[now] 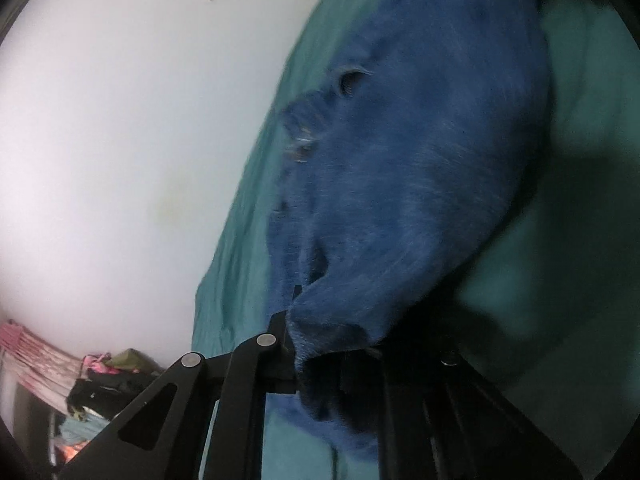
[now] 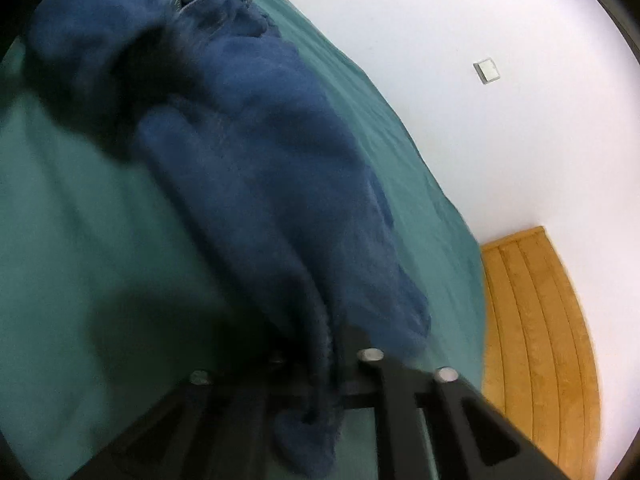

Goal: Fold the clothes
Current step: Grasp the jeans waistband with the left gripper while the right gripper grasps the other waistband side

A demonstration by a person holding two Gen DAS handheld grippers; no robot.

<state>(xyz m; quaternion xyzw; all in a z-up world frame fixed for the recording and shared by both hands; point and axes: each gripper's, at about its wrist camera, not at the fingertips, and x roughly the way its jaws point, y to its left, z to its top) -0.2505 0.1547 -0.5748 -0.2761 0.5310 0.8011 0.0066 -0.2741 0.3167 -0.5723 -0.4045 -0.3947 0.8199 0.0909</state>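
Note:
A pair of blue ripped jeans lies stretched over a green bed sheet. My left gripper is shut on one end of the jeans, and the cloth bunches between its black fingers. In the right wrist view the jeans run from the frayed far end down to my right gripper, which is shut on the other end. Cloth hangs below its fingers. Both ends are lifted off the sheet.
A white wall with a light switch runs behind the bed. A wooden headboard stands at the right. A rack with piled clothes is at the lower left of the left wrist view.

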